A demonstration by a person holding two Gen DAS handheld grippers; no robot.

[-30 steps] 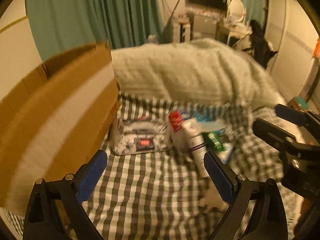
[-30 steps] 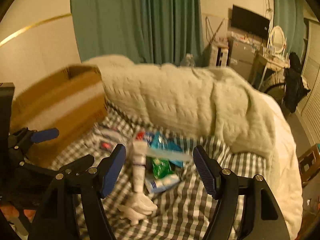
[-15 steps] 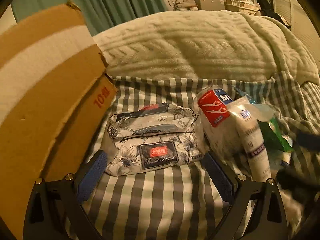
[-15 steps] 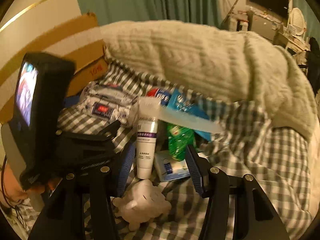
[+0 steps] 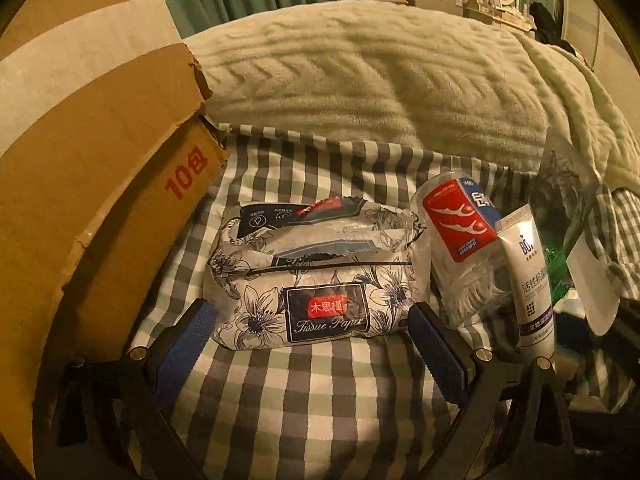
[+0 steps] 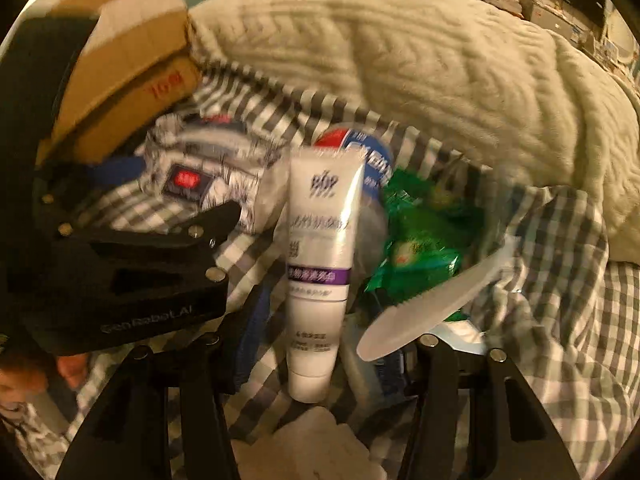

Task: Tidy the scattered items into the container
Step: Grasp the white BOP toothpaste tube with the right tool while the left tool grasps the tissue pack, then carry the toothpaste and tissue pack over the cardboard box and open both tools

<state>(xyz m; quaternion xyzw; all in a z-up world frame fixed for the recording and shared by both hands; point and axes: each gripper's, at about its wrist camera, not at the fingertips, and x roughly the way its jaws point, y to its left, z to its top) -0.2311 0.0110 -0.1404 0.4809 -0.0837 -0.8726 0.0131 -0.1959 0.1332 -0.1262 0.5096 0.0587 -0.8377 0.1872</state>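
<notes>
Behind both of my tools rises a bed dressed in a grey-and-white checked sheet, with a heaped cream knitted blanket filling the far side beyond the jaws. Next in size, a brown cardboard box with a pale tape band and red print stands to the left of my left gripper, close beside its left finger.

That left gripper's jaws stand wide apart; a floral tissue paper pack lies on the sheet just ahead of them, its near end reaching in between the blue pads, though I cannot tell whether either pad touches it. Right of the right jaw sits a clear tub of dental floss picks with a red label, leaning against the tissue pack.

On my right gripper the jaws are closing, and a white tube with a purple band lies lengthwise between them, cap end nearest me; the view is blurred, so I cannot tell whether the pads press it yet. Just right of the tube I see a green packet, and a white comb slants over the right jaw. Left of these jaws, the left tool's black body fills the frame, with a hand beneath.
</notes>
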